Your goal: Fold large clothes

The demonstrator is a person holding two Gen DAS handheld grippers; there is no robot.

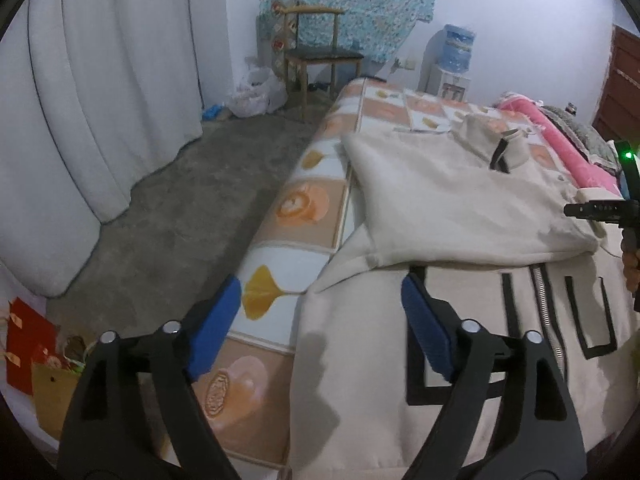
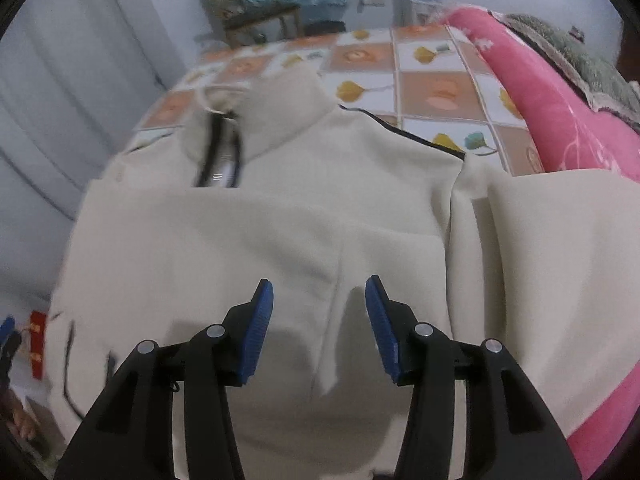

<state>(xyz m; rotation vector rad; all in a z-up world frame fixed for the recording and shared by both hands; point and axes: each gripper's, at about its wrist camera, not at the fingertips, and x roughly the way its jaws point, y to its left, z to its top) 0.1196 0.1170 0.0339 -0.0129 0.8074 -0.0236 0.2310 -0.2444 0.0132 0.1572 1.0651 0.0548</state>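
Observation:
A cream zip-up jacket (image 1: 460,200) with black trim lies on the patterned bed sheet (image 1: 296,208), one sleeve folded across its chest. My left gripper (image 1: 320,312) is open and empty above the jacket's left edge near the bed's side. My right gripper (image 2: 320,320) is open and empty, hovering just above the folded sleeve of the jacket (image 2: 280,220). The collar and zip (image 2: 224,160) point away from me. Part of the right gripper (image 1: 612,208) shows at the right edge of the left wrist view.
A pink blanket (image 2: 552,112) and grey cover lie along the bed's right side. A wooden chair (image 1: 320,60), plastic bags (image 1: 256,92), a water dispenser (image 1: 452,68) and white curtains (image 1: 100,80) stand around the grey floor (image 1: 180,192). Red bags (image 1: 28,344) sit lower left.

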